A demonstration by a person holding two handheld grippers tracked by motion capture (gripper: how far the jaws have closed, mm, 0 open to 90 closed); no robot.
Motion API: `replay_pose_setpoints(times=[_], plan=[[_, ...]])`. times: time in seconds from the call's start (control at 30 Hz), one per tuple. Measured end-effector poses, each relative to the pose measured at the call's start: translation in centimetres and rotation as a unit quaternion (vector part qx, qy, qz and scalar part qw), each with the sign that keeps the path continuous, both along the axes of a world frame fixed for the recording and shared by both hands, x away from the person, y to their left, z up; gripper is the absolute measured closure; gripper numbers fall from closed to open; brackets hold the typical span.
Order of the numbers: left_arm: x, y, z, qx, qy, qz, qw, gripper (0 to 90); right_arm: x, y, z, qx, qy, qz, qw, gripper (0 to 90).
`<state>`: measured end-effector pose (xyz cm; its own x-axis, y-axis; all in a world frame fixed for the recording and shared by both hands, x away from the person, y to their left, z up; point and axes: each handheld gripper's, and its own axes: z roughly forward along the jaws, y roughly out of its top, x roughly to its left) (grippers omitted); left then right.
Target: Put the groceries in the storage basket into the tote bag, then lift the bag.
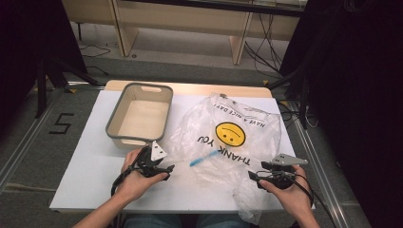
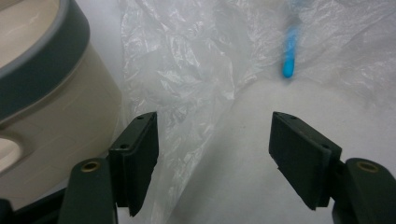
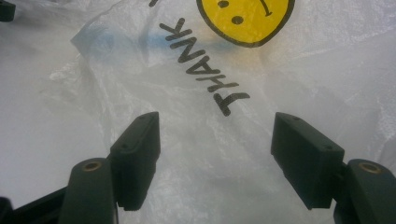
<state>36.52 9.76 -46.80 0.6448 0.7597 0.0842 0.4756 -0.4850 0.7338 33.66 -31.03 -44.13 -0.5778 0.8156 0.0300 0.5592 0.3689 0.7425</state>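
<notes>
A thin clear plastic bag [image 1: 228, 137] with a yellow smiley face [image 1: 230, 133] and "THANK YOU" print lies crumpled on the white table [image 1: 85, 175]. A slim blue object [image 1: 204, 158] shows through the film near the bag's front left. My left gripper [image 1: 167, 168] rests at the bag's left edge, open, with the film's edge [image 2: 187, 140] lying between its jaws and no pad pressing on it. The blue object [image 2: 289, 51] sits ahead of it. My right gripper [image 1: 253, 175] hovers at the bag's front right corner, open over the printed film [image 3: 210, 70].
A beige bin with a grey rim [image 1: 116, 121] stands at the back left, close beside the left gripper [image 2: 42, 79]. The bag's front corner hangs over the table's near edge [image 1: 249, 209]. Dark stands and cables flank the table.
</notes>
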Motion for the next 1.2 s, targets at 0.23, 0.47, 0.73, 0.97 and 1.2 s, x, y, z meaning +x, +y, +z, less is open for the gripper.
replay_pose_setpoints(times=[0.23,0.47,0.73,0.97,1.2], plan=[[0.3,0.0,-0.1,-0.017,-0.027,-0.008,0.9994,31.5,0.1,0.5,0.2,0.005,0.007,0.012,0.9999,33.8],[0.5,-0.2,-0.7,-0.005,-0.037,-0.012,0.9992,30.5,0.0,1.2,-0.2,-0.001,0.024,0.034,0.9991,31.9],[1.2,-0.5,-1.6,0.019,-0.008,0.014,0.9997,30.5,-0.3,1.5,-0.8,-0.031,0.066,0.051,0.996,26.6],[2.1,-0.3,-2.2,0.023,0.017,0.021,0.9994,34.2,-0.5,1.8,-1.7,-0.062,0.11,0.064,0.99,21.5],[2.5,0.1,-2.3,-0.003,0.05,0.021,0.9985,42.7,-0.6,2.0,-2.2,-0.09,0.121,0.067,0.9862,22.8]])
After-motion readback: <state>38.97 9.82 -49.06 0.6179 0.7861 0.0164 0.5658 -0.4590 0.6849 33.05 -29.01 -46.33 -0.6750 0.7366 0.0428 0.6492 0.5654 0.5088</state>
